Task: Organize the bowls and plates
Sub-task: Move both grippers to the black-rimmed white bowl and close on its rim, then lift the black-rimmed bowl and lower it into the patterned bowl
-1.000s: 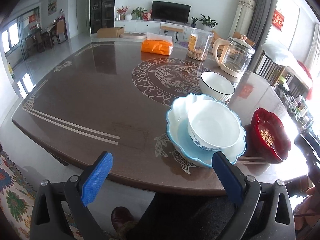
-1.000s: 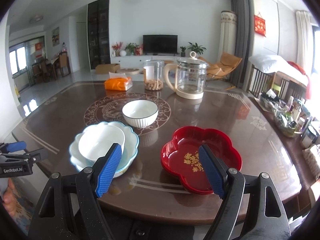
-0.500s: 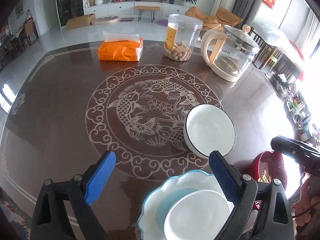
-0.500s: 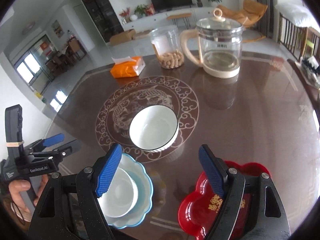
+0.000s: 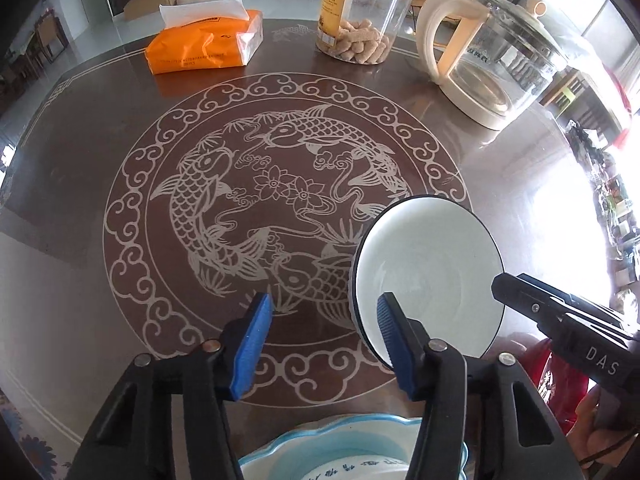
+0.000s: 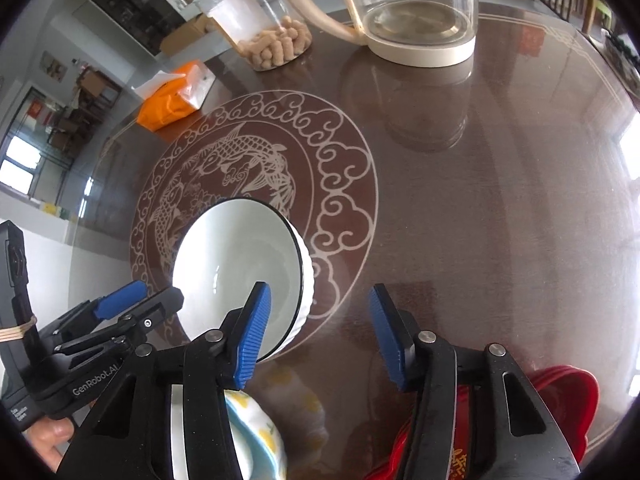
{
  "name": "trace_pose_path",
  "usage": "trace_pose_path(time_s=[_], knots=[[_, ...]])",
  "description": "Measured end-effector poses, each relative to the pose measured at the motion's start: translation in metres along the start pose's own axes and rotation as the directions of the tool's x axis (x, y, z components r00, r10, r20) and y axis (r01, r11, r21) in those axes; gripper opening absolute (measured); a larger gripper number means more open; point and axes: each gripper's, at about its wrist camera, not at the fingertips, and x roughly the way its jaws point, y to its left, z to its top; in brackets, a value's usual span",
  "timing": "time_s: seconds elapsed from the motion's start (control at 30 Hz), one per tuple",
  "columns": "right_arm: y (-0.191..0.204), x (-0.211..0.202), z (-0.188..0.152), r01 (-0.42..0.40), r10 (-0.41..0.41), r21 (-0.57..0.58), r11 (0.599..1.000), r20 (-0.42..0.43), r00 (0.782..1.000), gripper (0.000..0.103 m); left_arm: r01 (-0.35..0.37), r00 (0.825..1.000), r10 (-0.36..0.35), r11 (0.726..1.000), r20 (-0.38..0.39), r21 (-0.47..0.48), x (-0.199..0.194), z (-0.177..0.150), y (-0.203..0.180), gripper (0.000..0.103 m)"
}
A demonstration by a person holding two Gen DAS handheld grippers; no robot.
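From your left camera, you look down on the brown table (image 5: 100,240) with the fish drawing. Your left gripper (image 5: 324,344) has just been closing, but nothing is pinched between its blue pads. One pad hangs over the near rim of the white bowl (image 5: 432,276), the other over bare table. So the tongs are partly open and empty. The bowl stands upright on the edge of the fish circle. The blue plate (image 5: 352,452) with another bowl in it sits right under your hand. The right gripper (image 5: 560,320) pokes in from the right side. Far back are an orange pack (image 5: 208,44), a jar (image 5: 368,12) and a kettle (image 5: 496,60).

From your right camera, your right gripper (image 6: 316,336) has also just been closing. Its left pad sits over the bowl's (image 6: 240,272) near rim, and its right pad hangs over bare table. It holds nothing yet. The red plate (image 6: 568,400) lies under it at the bottom right. The blue plate (image 6: 256,436) lies at the bottom left. The left gripper (image 6: 120,308) shows at the left.

You look like you are at the step of reaching for the white bowl. Next, I think you need one pad inside the rim and one outside, then squeeze. Only one gripper should take it.
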Motion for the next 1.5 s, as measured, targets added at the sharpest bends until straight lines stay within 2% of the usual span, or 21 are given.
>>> trace_pose_path(time_s=[0.07, 0.1, 0.27, 0.33, 0.43, 0.57, 0.8, 1.03, 1.23, 1.5], knots=[[0.002, 0.006, 0.002, 0.005, -0.005, -0.004, 1.0, -0.011, 1.0, 0.035, 0.018, 1.0, -0.019, 1.0, -0.015, -0.016, 0.006, 0.001, 0.0, 0.037], [0.002, 0.008, 0.002, 0.003, -0.003, -0.002, 1.0, -0.016, 1.0, 0.03, 0.028, 0.999, -0.029, 0.999, -0.017, -0.022, 0.008, 0.001, 0.0, 0.034], [0.003, 0.015, 0.002, -0.011, 0.01, -0.005, 1.0, -0.021, 1.0, 0.019, 0.087, 0.996, -0.087, 0.995, -0.009, -0.045, 0.013, 0.0, -0.001, 0.013], [0.006, 0.015, 0.003, -0.021, 0.02, -0.014, 1.0, -0.023, 1.0, 0.012, 0.087, 0.996, -0.088, 0.995, -0.007, -0.04, 0.013, 0.0, -0.004, 0.009], [0.012, 0.015, 0.003, 0.01, -0.011, -0.042, 0.999, -0.026, 1.0, 0.011, 0.08, 0.997, -0.08, 0.996, -0.006, -0.046, 0.012, -0.002, -0.006, 0.009], [0.011, 0.004, 0.001, -0.021, 0.021, -0.029, 0.999, -0.008, 1.0, 0.011, 0.118, 0.993, -0.118, 0.991, 0.005, -0.066, -0.002, -0.008, -0.002, 0.009], [0.031, -0.049, -0.008, -0.069, 0.073, -0.068, 0.995, 0.063, 0.995, 0.011, 0.098, 0.989, -0.097, 0.995, 0.108, -0.006, -0.075, -0.028, -0.007, 0.009], [0.061, -0.102, -0.047, -0.122, 0.135, -0.131, 0.984, 0.093, 0.986, 0.011, 0.085, 0.982, -0.087, 0.996, 0.168, 0.023, -0.136, -0.079, 0.002, 0.01], [0.07, -0.105, -0.09, -0.149, 0.157, -0.145, 0.978, 0.046, 0.986, 0.011, 0.064, 0.983, -0.066, 0.998, 0.171, 0.017, -0.142, -0.125, 0.011, 0.01], [0.071, -0.079, -0.12, -0.129, 0.129, -0.141, 0.982, -0.007, 0.992, 0.011, 0.048, 0.991, -0.047, 0.999, 0.121, -0.004, -0.11, -0.155, 0.019, 0.01]])
